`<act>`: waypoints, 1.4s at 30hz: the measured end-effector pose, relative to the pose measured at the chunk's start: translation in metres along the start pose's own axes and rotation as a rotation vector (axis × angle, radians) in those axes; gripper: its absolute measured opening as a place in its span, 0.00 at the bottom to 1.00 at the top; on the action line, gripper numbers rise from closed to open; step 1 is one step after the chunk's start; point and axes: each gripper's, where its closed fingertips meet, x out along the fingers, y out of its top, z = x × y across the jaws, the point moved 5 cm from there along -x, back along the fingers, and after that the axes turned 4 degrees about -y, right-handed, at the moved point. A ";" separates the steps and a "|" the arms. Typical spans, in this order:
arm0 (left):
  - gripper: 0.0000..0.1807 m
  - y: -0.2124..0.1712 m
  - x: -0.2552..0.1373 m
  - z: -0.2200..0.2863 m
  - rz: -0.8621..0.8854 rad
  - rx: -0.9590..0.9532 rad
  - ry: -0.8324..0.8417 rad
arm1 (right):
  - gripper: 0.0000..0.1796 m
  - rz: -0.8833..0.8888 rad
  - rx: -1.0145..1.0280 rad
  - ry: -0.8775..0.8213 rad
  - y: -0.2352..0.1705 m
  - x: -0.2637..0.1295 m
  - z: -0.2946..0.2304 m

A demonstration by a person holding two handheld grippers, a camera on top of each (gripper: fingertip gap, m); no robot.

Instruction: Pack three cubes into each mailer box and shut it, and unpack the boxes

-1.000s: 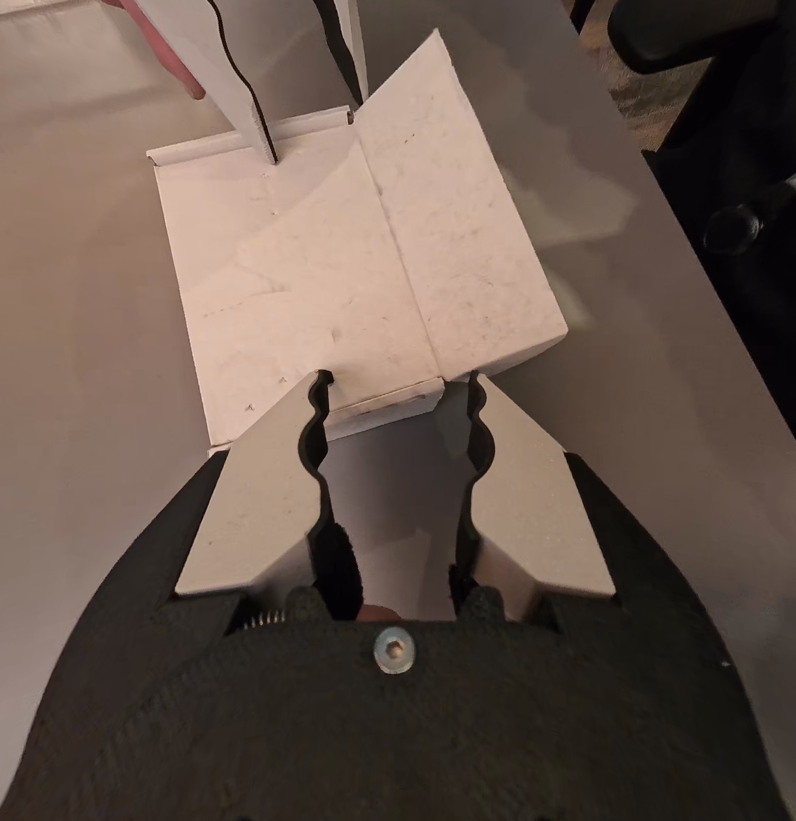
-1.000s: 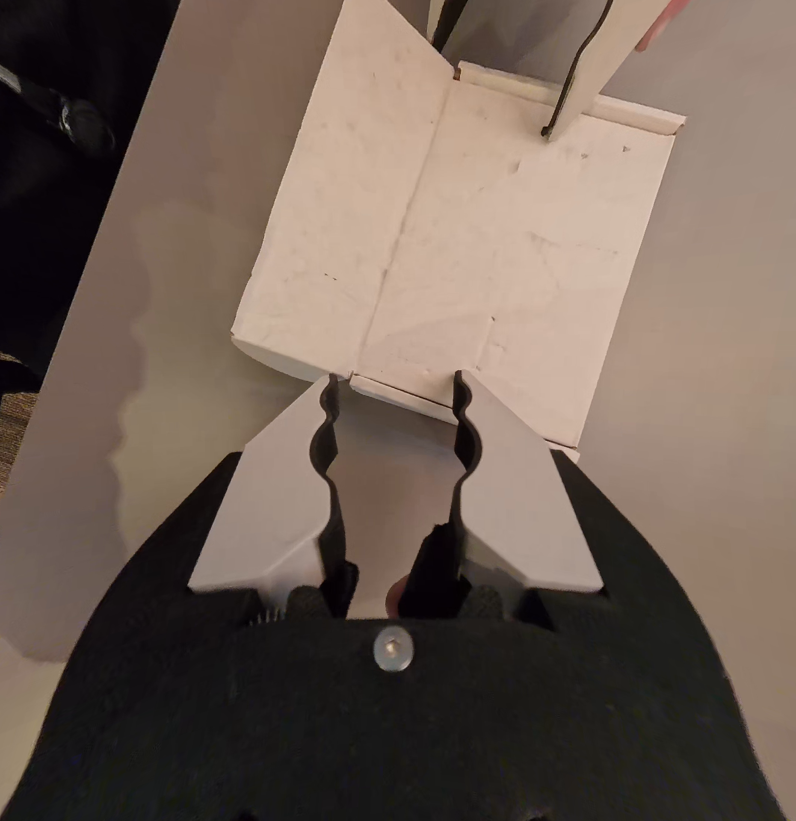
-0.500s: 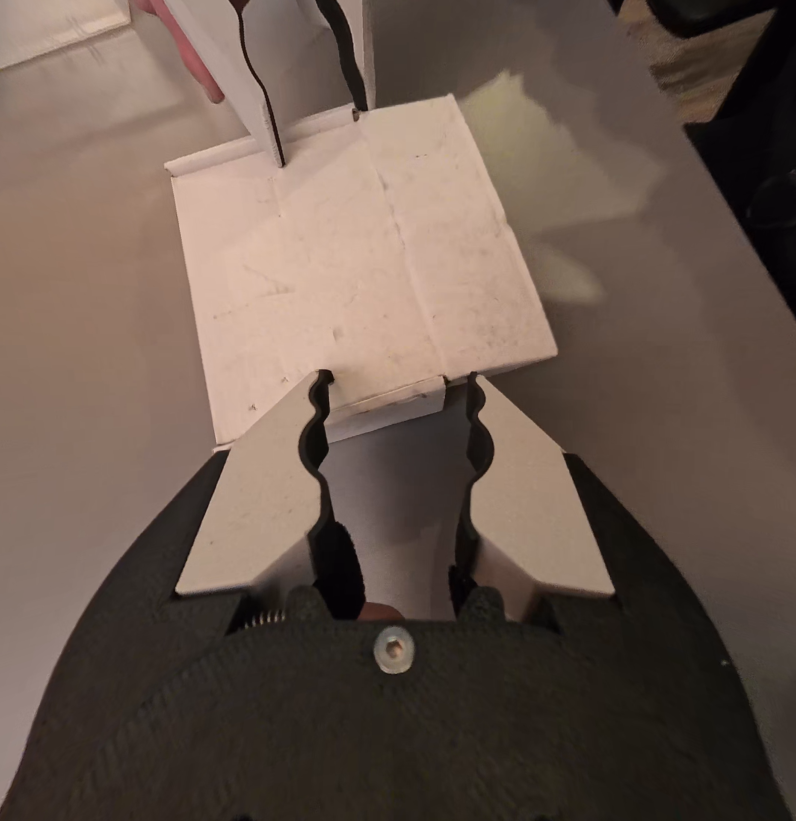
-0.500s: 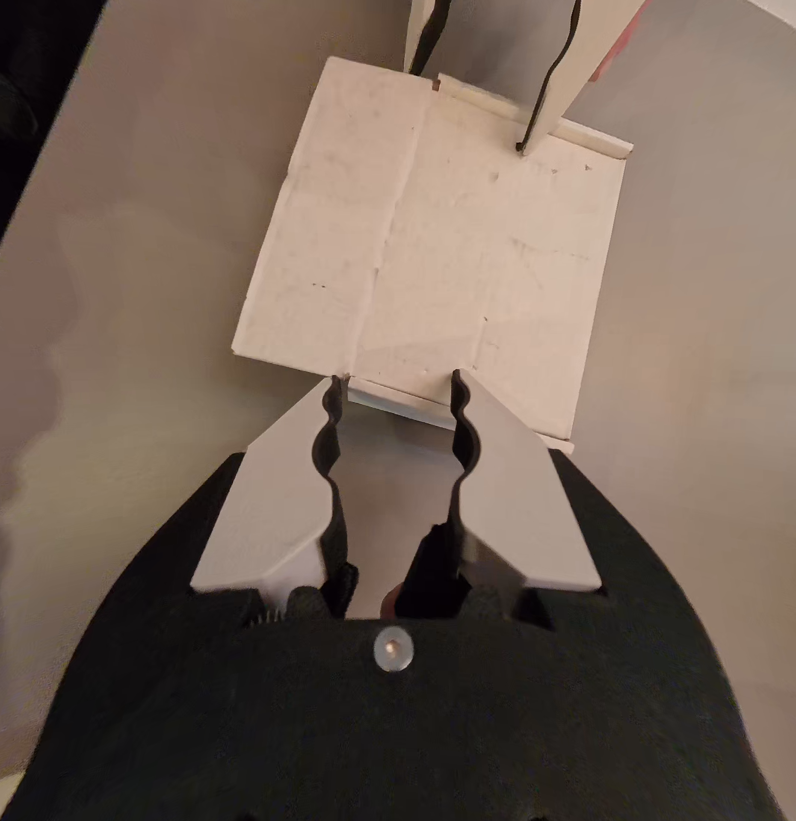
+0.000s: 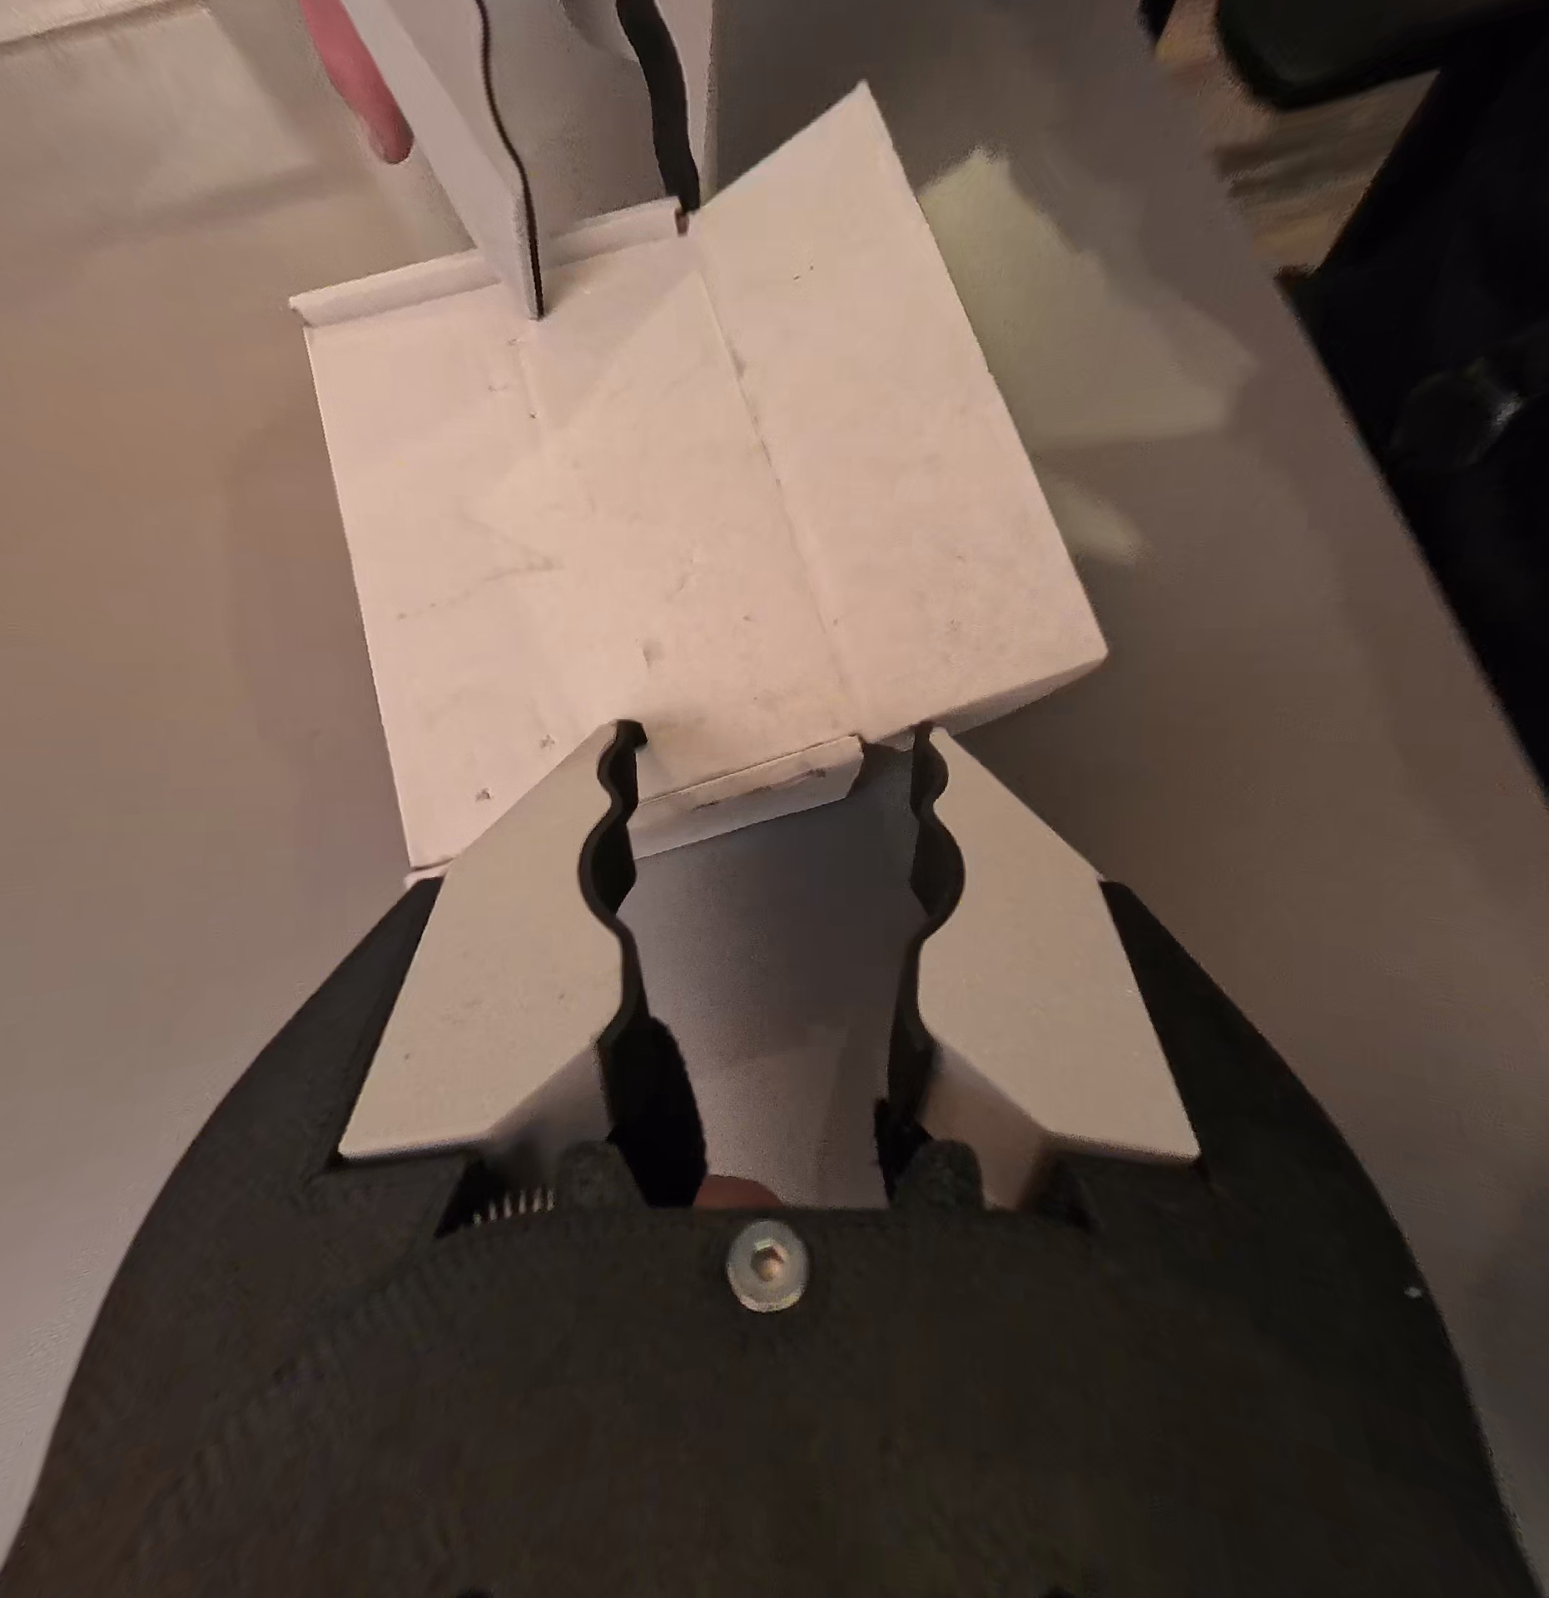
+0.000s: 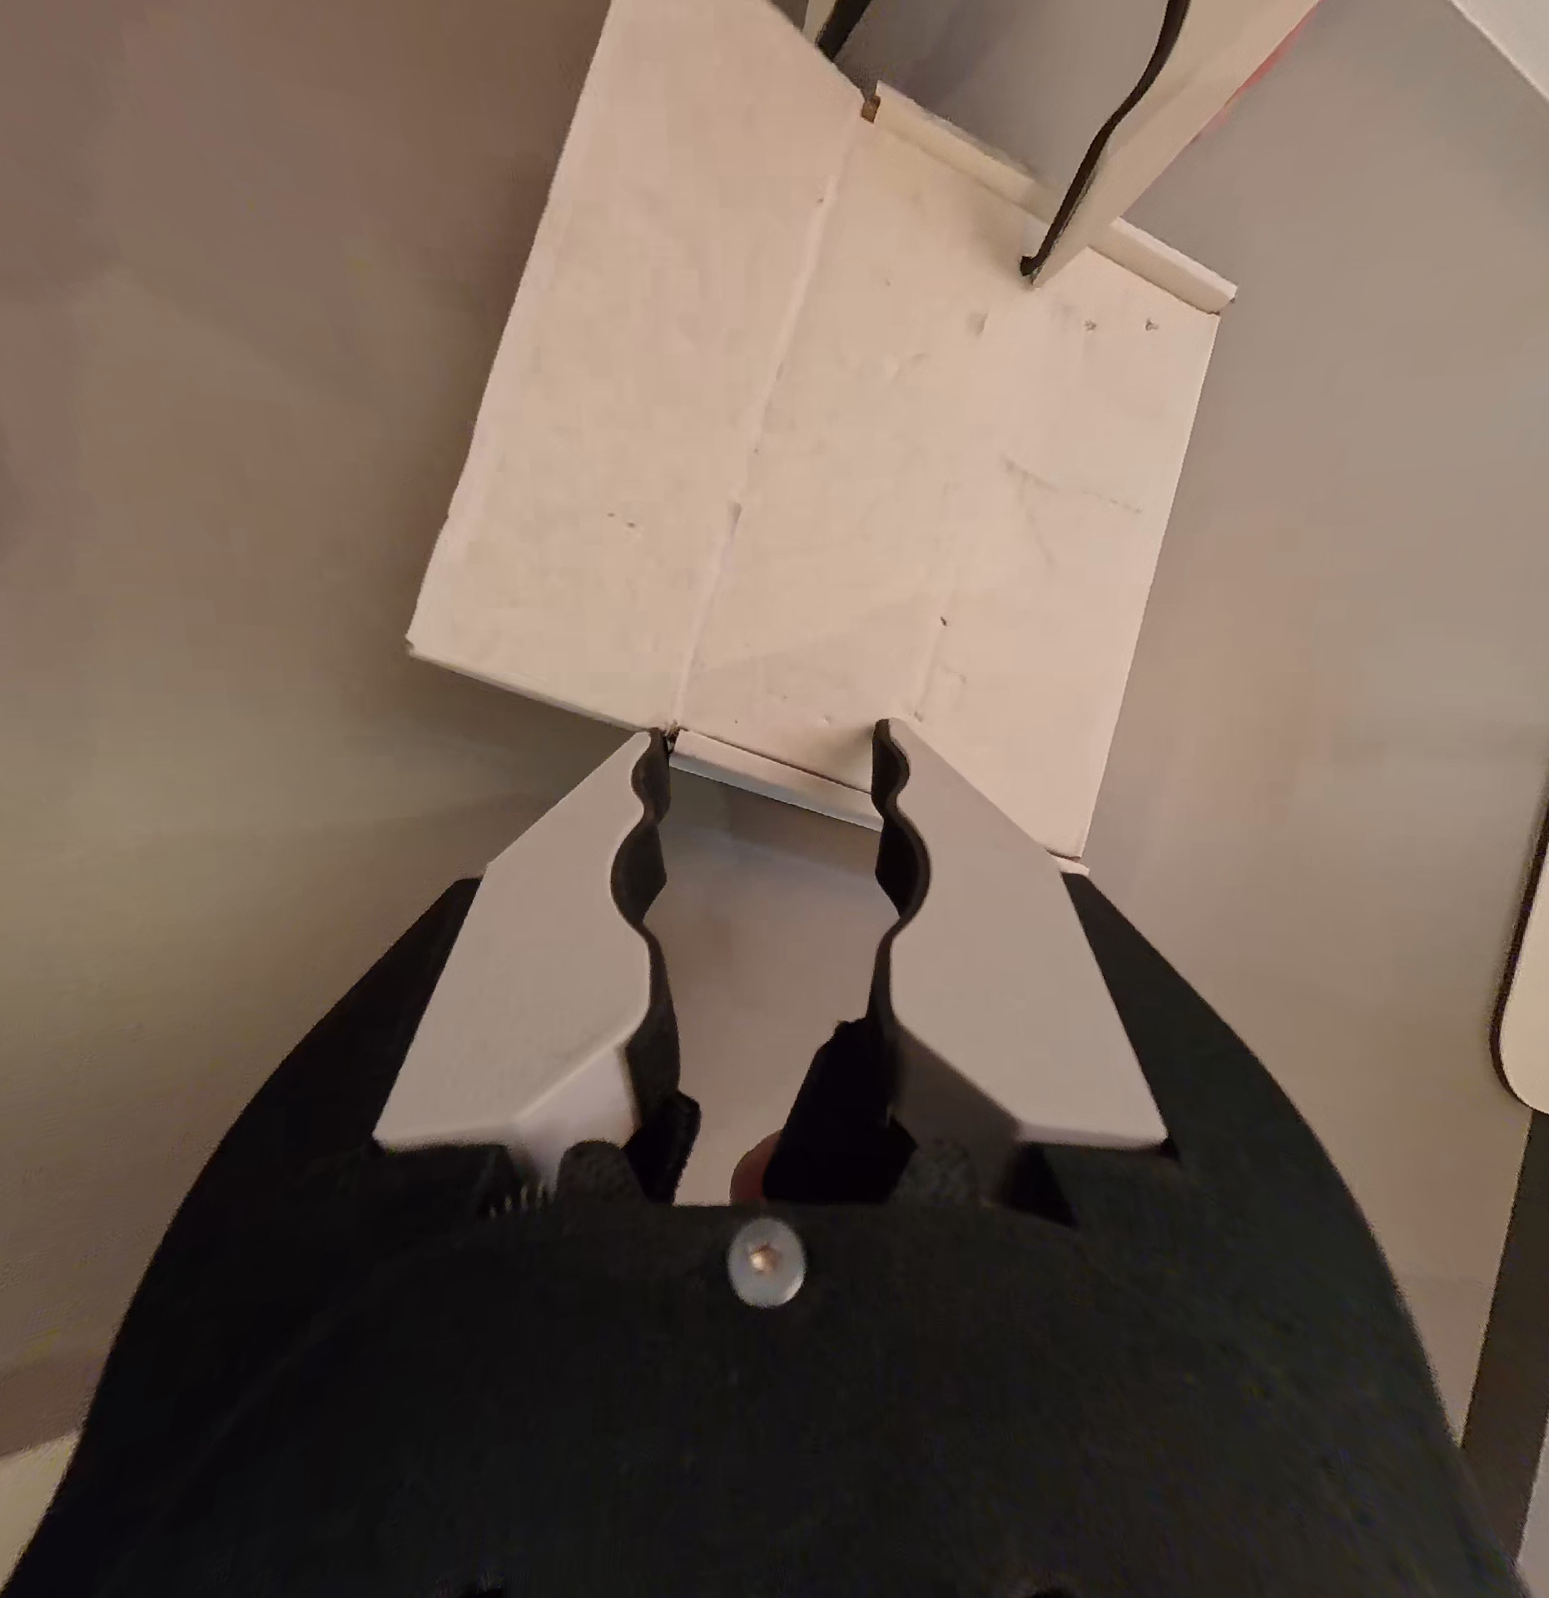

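A white mailer box (image 5: 632,536) lies on the grey table with its lid down; it also shows in the right wrist view (image 6: 909,484). Its front flap (image 5: 874,432) stands tilted up along one side, and shows too in the right wrist view (image 6: 632,406). My left gripper (image 5: 775,735) is open, its fingertips at the box's near edge on either side of a small side tab (image 5: 753,783). My right gripper (image 6: 771,737) is open at the opposite edge, facing the left one. Each shows far off in the other's view: right gripper (image 5: 606,225), left gripper (image 6: 952,190). No cubes are in view.
The table edge runs down the right of the left wrist view, with a black chair (image 5: 1445,363) beyond it. Another white box (image 5: 79,26) lies at the far left. A white board with a dark rim (image 6: 1540,951) sits at the right. A person's fingertip (image 5: 368,95) holds the right gripper.
The front flap stood up one second ago, lay almost flat half a second ago, and is tilted up again now. Both grippers stayed open at the box's two edges.
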 end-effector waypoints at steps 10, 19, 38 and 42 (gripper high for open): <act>0.35 -0.001 -0.004 -0.003 0.120 -0.099 -0.093 | 0.26 0.023 0.027 0.004 -0.002 0.000 0.000; 0.27 -0.004 -0.013 -0.006 0.239 -0.299 -0.217 | 0.26 0.046 0.031 0.027 -0.003 0.000 0.002; 0.38 0.015 0.002 -0.002 -0.019 -0.212 -0.004 | 0.25 0.028 0.055 0.050 0.000 0.001 0.004; 0.37 0.014 0.005 -0.001 -0.086 -0.146 0.064 | 0.25 0.027 0.049 0.027 0.000 0.001 0.003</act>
